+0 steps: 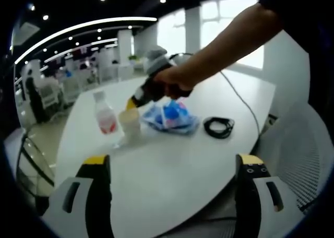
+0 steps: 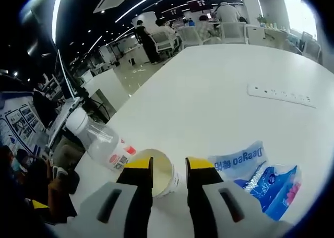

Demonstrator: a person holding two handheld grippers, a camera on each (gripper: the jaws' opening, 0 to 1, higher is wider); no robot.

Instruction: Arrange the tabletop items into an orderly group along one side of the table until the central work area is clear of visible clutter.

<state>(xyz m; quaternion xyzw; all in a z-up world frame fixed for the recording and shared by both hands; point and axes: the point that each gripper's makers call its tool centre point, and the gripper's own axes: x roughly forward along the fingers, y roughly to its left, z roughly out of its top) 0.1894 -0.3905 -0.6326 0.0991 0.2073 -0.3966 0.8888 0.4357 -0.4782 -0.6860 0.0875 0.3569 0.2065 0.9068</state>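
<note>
Right gripper point(image 2: 168, 170), jaws closing astride the cup point(image 2: 159, 178) rim beside the bottle point(image 2: 99, 141); lift upright; left gripper point(image 1: 172, 167) open.

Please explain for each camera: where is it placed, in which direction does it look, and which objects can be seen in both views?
Left gripper view: rides the open left gripper, back from the white table, facing the person's hand and right gripper.
Right gripper view: rides the right gripper, close over the paper cup, jaws at its rim.
Shared: cup, plastic bottle, blue tissue pack.
</note>
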